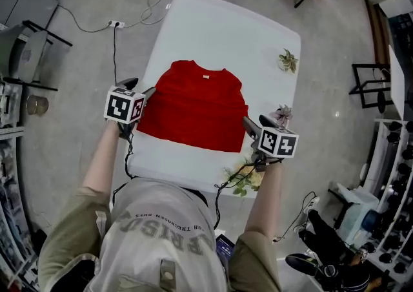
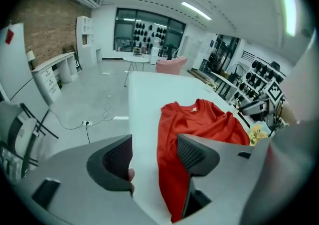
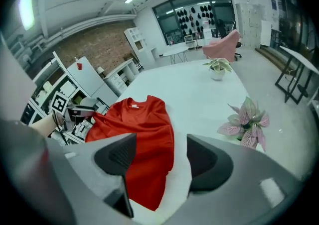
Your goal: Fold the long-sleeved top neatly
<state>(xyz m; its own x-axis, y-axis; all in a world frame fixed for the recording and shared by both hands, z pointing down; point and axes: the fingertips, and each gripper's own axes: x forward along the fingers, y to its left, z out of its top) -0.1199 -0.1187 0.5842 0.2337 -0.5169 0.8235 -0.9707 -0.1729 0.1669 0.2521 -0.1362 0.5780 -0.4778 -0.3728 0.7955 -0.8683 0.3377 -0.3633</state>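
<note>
Entry: fold in progress, tongs repositioning.

The red long-sleeved top (image 1: 193, 113) lies flat in the middle of the white bench (image 1: 213, 26), collar at the far end and hem toward me. No sleeve sticks out, so I judge them already folded in, leaving a rough rectangle.

The left tongs (image 1: 141, 87) sit at the top's left edge with the jaws apart. Mostly bare bench shows between them, the red edge just under the inner jaw. The right tongs (image 1: 257, 124) sit at the right edge near the hem, jaws also apart, with the cloth edge below the gap and not pinched. Neither holds anything.

Likely step in hand: take both hem corners and carry them up to the collar.

- Drop each pair low enough to catch every layer at the corner, not just the top one.
- Close both together, lift level, keep the hem line straight.
- Steer the right side clear of the pink-leaved plant (image 1: 282, 115) just beside it.
</note>
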